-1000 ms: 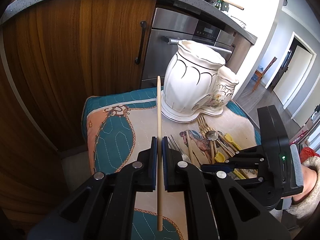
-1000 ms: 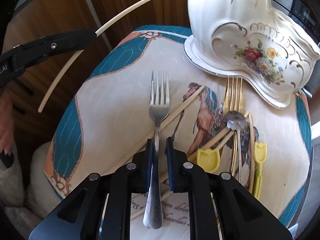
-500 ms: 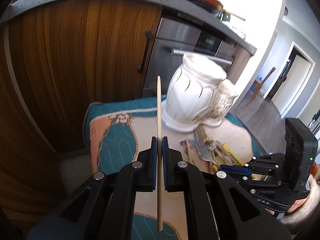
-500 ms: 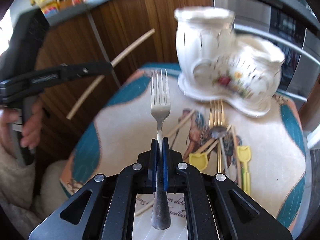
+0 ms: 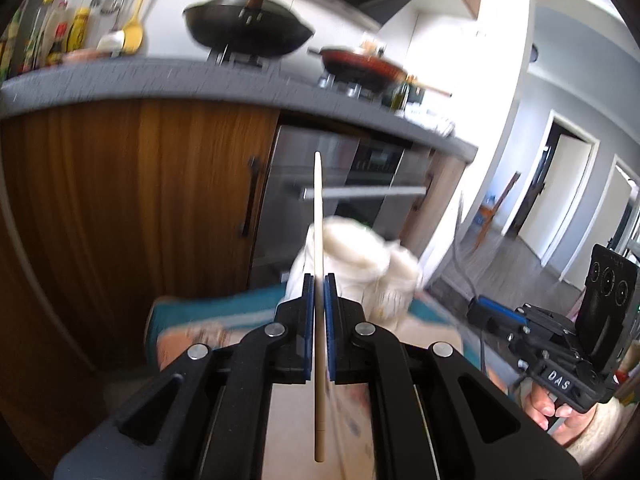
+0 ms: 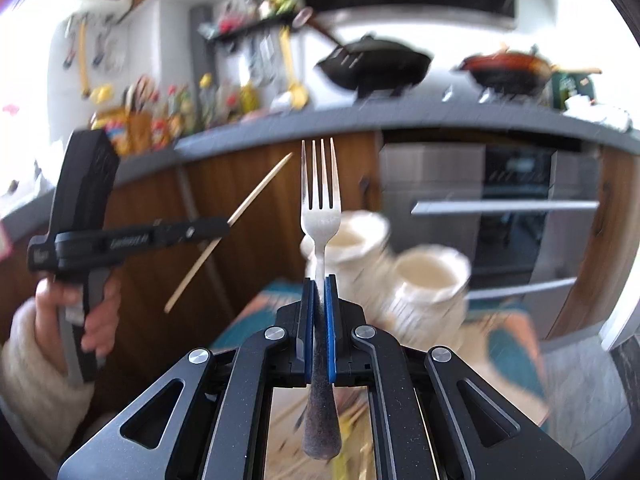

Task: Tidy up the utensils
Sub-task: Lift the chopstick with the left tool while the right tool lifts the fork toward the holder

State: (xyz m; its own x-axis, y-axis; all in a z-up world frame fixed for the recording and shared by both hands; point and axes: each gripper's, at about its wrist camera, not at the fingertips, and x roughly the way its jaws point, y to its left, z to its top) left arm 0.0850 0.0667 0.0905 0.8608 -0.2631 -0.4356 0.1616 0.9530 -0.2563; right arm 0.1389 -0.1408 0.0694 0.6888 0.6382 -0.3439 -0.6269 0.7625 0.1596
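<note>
Left gripper (image 5: 319, 280) fingers pinch a chopstick (image 5: 318, 240); right gripper (image 6: 319, 280) fingers pinch a fork (image 6: 320, 208), both pointing toward twelve o'clock.

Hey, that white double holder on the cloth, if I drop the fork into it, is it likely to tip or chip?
Probably stable: the white holder looks like two wide-mouthed pots joined together, though blur hides its base. It looks glazed ceramic, so likely hard and chippable; lowering the fork in gently seems wiser than dropping it. The right tongs grip the fork's handle, tines up.
</note>
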